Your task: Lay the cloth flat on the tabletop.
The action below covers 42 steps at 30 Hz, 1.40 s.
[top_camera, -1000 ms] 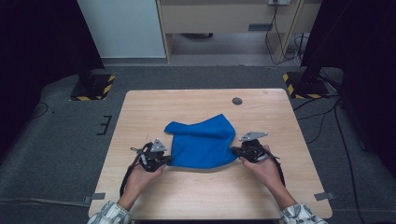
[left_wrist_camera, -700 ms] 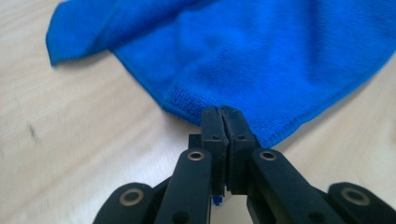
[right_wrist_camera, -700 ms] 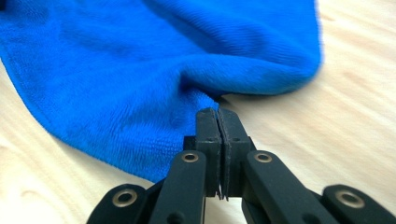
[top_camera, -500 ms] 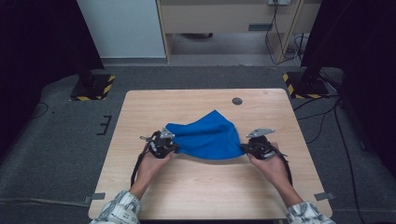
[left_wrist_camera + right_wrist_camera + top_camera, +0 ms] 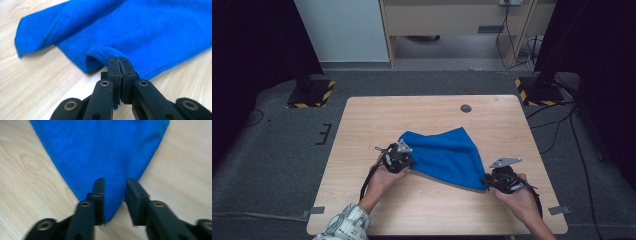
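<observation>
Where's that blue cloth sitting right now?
In the high view the blue cloth lies on the near half of the wooden table, stretched between the left claw and the right claw.

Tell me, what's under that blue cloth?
The cloth lies on the wooden table, whose bare top surrounds it. Its near edge is lifted, pinched in the left gripper. Its corner lies between the right gripper's parted jaws, which have just been opening. Anything beneath the cloth's middle is covered.
</observation>
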{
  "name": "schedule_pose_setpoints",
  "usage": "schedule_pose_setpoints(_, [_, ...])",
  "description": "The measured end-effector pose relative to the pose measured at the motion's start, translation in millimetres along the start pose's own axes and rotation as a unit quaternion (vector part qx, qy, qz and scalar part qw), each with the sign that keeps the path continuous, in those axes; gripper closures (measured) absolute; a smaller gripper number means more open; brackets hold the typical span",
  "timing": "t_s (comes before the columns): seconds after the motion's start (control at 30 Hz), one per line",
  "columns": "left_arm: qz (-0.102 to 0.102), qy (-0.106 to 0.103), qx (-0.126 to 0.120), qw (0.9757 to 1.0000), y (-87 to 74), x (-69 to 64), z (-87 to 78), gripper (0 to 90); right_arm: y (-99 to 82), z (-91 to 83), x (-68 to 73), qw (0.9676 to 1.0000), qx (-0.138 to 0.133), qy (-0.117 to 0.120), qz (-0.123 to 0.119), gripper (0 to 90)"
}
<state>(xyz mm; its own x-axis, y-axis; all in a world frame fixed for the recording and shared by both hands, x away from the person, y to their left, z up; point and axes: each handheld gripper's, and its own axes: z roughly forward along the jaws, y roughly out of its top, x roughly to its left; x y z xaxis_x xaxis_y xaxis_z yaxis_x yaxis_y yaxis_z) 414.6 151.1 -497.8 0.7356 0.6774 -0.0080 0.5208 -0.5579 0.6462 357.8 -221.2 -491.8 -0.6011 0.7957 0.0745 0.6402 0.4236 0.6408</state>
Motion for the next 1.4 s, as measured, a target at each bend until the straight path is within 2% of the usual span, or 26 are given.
schedule_pose_setpoints(0.13, [-0.008,-0.004,0.000,1.0000,-14.5,4.5,-10.9,88.7,12.8,-8.8,-4.1,0.9993,-0.037,-0.005,-0.010,52.5])
schedule_pose_setpoints(0.2, [-0.005,-0.005,0.006,1.0000,-19.6,3.0,-12.9,88.6,22.9,-6.8,-9.4,0.9982,-0.057,-0.013,-0.016,47.4])
schedule_pose_setpoints(0.27, [-0.001,-0.001,0.008,1.0000,-25.2,1.0,-16.4,88.5,34.8,2.1,-16.9,0.9971,-0.071,-0.023,-0.014,45.4])
schedule_pose_setpoints(0.4, [-0.011,0.004,-0.005,0.9999,-33.0,2.8,-23.8,88.2,58.8,29.0,-33.7,0.9954,-0.089,-0.034,-0.007,46.5])
schedule_pose_setpoints(0.57, [-0.022,0.004,-0.009,0.9997,-39.2,6.2,-25.9,88.1,84.1,58.4,-46.1,0.9956,-0.087,-0.035,0.003,43.5])
schedule_pose_setpoints(0.73, [-0.022,0.001,-0.011,0.9997,-39.0,6.1,-26.2,87.9,100.8,81.9,-56.3,0.9951,-0.092,-0.035,0.010,43.0])
schedule_pose_setpoints(0.87, [-0.025,-0.001,-0.009,0.9997,-40.0,6.1,-25.9,87.9,108.1,96.2,-61.6,0.9952,-0.093,-0.027,0.015,43.3])
schedule_pose_setpoints(1.13, [-0.023,-0.004,-0.004,0.9997,-41.3,1.7,-23.2,87.9,117.1,124.2,-69.6,0.9965,-0.073,-0.036,0.020,47.0])
schedule_pose_setpoints(1.4, [-0.028,-0.004,-0.002,0.9996,-44.1,2.9,-20.3,87.8,120.8,138.2,-76.8,0.9965,-0.069,-0.033,0.034,49.7])
